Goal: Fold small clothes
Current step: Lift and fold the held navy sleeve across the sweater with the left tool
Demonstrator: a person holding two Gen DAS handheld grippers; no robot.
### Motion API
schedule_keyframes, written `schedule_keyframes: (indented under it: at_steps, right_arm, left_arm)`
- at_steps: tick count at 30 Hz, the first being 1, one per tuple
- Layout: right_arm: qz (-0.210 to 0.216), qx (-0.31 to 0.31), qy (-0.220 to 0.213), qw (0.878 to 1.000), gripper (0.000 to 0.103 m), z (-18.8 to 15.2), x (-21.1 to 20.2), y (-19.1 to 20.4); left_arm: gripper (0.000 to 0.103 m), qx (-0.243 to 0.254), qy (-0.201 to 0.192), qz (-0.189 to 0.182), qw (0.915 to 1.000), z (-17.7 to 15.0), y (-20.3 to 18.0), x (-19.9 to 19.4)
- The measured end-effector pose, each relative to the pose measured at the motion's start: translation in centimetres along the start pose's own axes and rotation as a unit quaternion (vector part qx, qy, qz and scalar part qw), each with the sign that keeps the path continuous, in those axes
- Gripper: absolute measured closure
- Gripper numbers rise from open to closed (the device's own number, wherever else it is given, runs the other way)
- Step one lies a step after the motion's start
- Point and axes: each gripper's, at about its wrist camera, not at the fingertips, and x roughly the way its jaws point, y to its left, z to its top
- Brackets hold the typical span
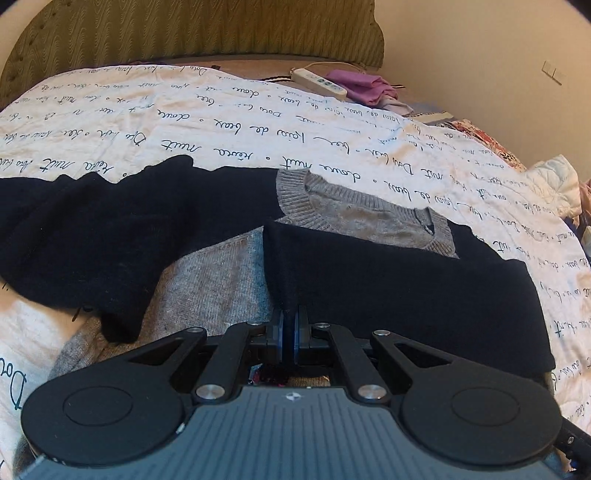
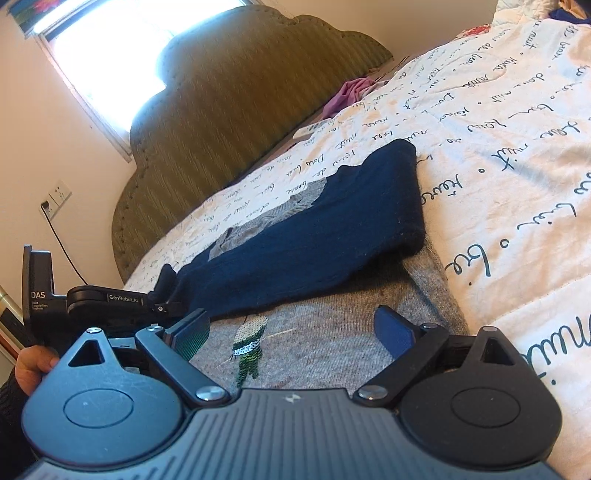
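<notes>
A small grey sweater (image 1: 221, 280) with dark navy sleeves lies on the bed, its ribbed collar (image 1: 295, 195) toward the headboard. One navy sleeve (image 1: 388, 280) is folded across the grey body. My left gripper (image 1: 290, 325) is shut on the edge of that sleeve. The other navy sleeve (image 1: 92, 236) lies spread to the left. In the right wrist view the grey body (image 2: 325, 332) with a sequin patch (image 2: 249, 347) lies between my open, empty right gripper's (image 2: 291, 328) fingers, below a navy sleeve (image 2: 314, 240). The left gripper (image 2: 110, 299) shows at the left there.
The bed has a white quilt with script writing (image 1: 258, 122) and an olive padded headboard (image 1: 184, 33). A power strip (image 1: 319, 83) and pink clothes (image 1: 362, 88) lie near the headboard. More bedding (image 1: 554, 177) is piled at the right. A window (image 2: 110, 55) and wall socket (image 2: 55, 199) are behind.
</notes>
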Motion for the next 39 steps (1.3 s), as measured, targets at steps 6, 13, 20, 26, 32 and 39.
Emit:
schedule_keyframes:
  at_steps: [6,13,20,26,32,39]
  right_arm:
    - [0.016,-0.078,-0.015,0.997,0.004,4.4,-0.5,4.2]
    - [-0.119,-0.153,0.045,0.980,0.001,9.2,10.0,3.9]
    - [-0.164,-0.221,0.044,0.960,0.000,6.4,12.2,3.0]
    - [-0.170,-0.232,0.045,0.957,0.000,6.6,12.3,3.1]
    - [-0.169,-0.231,0.042,0.957,0.000,6.4,12.2,3.1]
    - [-0.167,-0.229,0.039,0.958,0.000,6.4,12.2,3.1]
  left_arm:
    - [0.098,-0.007,0.008,-0.008,0.9999,-0.3,0.6,0.3]
    - [0.090,-0.049,0.026,-0.030,0.9980,0.0,2.3,0.8]
    - [0.086,-0.080,0.008,-0.058,0.9951,-0.6,3.7,1.4]
    - [0.068,-0.129,-0.023,-0.075,0.9885,-1.3,5.8,-1.9]
    - [0.044,-0.260,-0.099,-0.024,0.9604,-0.5,14.9,-6.7]
    - [0.044,-0.427,-0.148,0.063,0.8899,1.6,27.3,-7.9]
